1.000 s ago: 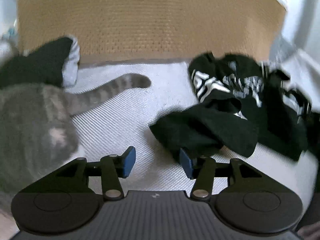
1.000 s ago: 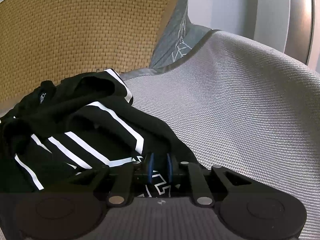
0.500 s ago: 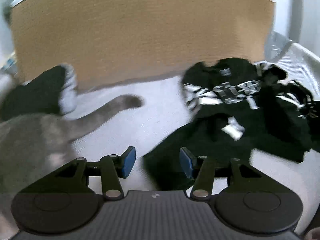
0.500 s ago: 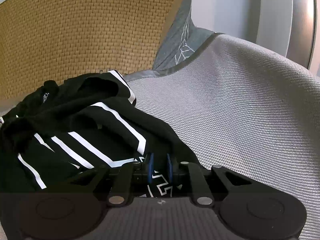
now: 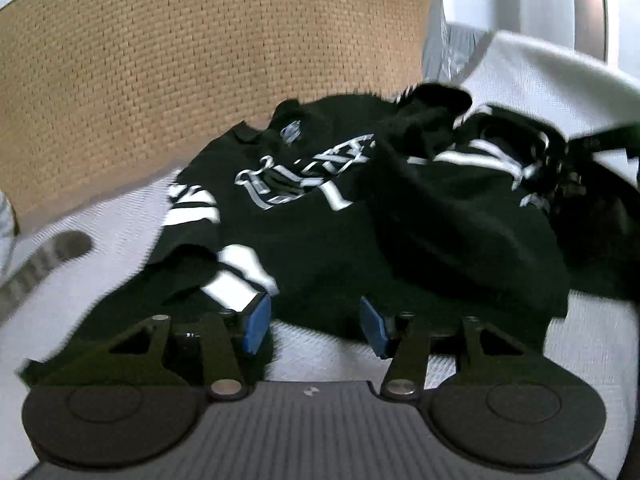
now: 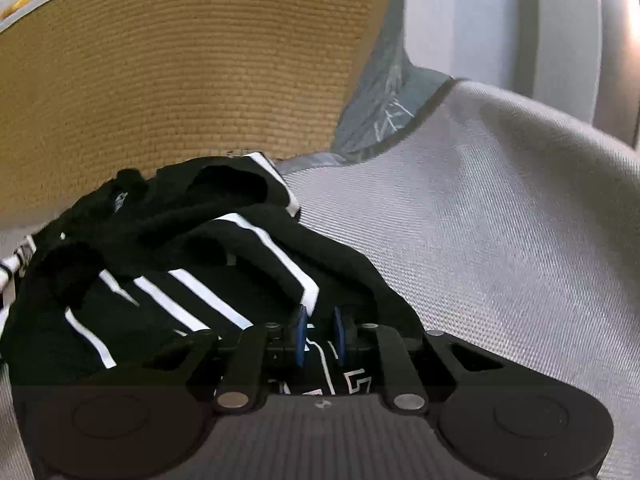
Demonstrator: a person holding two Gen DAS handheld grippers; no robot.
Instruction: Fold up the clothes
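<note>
- Grey woven bedcover (image 6: 480, 220): one, the surface under everything you are working on.
- Tan woven headboard (image 5: 180, 80): one, upright behind the bedcover, its top edge cut off in both views.
- Black jersey (image 5: 320, 208): one crumpled garment with white stripes and a white crest, heaped on the bedcover just in front of the headboard. How many layers or sleeves lie in the heap you cannot tell from here.
- Left gripper (image 5: 314, 320): one, blue pads spread apart with nothing pinched; your pads sit over the jersey's near hem, where black cloth and a strip of bedcover show between them.
- Right gripper (image 6: 320, 334): one, at the jersey's edge farthest from the cat tail. Its pads stand a narrow gap apart and have just been opening; striped black cloth lies between them, but whether the pads press on it you cannot tell.
- Grey patterned pillow (image 6: 380, 112): one, wedged beside the headboard's end, mostly hidden.
- Striped grey cat tail (image 5: 44, 260): one, blurred, on the bedcover at the frame edge beside the jersey; the animal itself is cut off.
- Left wrist view: smeared by motion, so the crest lettering is unreadable.
</note>
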